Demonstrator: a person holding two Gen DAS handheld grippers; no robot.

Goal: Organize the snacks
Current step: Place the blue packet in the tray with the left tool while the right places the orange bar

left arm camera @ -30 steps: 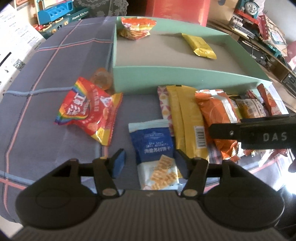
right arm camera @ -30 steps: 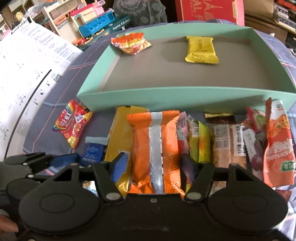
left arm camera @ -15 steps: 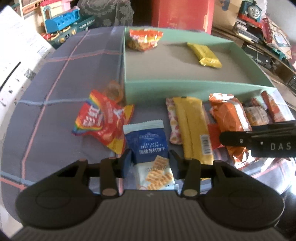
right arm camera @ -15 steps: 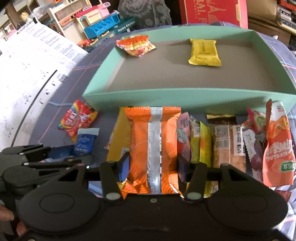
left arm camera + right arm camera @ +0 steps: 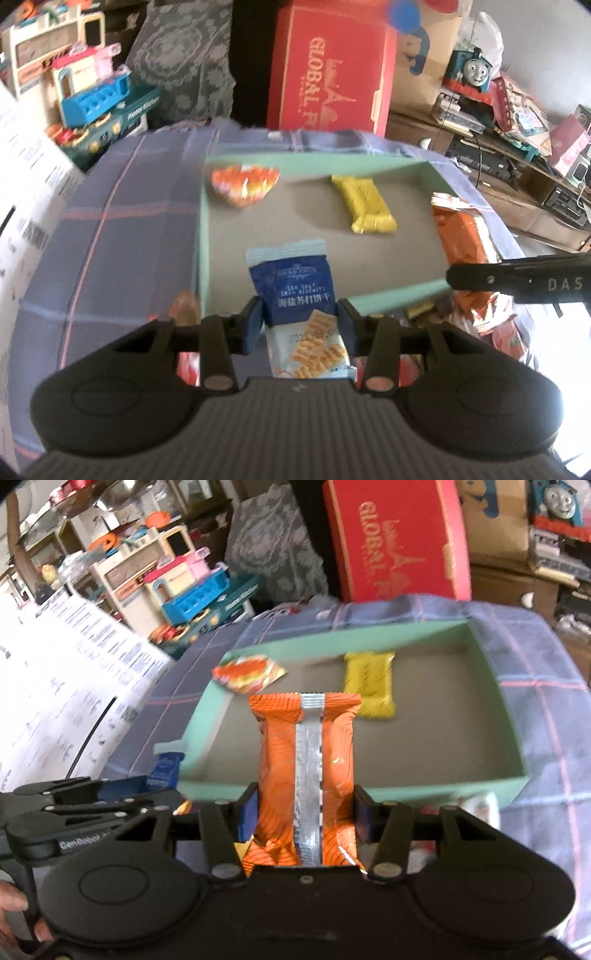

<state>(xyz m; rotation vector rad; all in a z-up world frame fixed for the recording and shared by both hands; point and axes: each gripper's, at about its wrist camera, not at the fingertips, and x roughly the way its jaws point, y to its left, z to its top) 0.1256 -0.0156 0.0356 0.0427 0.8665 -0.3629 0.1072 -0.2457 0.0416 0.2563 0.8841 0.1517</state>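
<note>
Left wrist view: the left hand-held gripper [image 5: 299,319] has its jaws closed against both sides of a blue sea-salt biscuit packet [image 5: 295,295], held clear of the worktop [image 5: 122,206] with its top edge over the near wall of the mint-green tray [image 5: 202,236]. Beside it, the right hand-held gripper [image 5: 304,808] clamps an orange snack bag [image 5: 306,760] with a silver seam, likewise lifted over the tray's front wall. Both pairs of jaws have just been closing, each with its packet between the pads. Farther in, on the tray's grey floor, lie a small orange-and-yellow snack packet [image 5: 243,184] at the far left corner and a yellow snack packet [image 5: 365,208] to its right. Behind the checked cloth stand a red carton [image 5: 332,70] and a toy kitchen set [image 5: 192,587].
</note>
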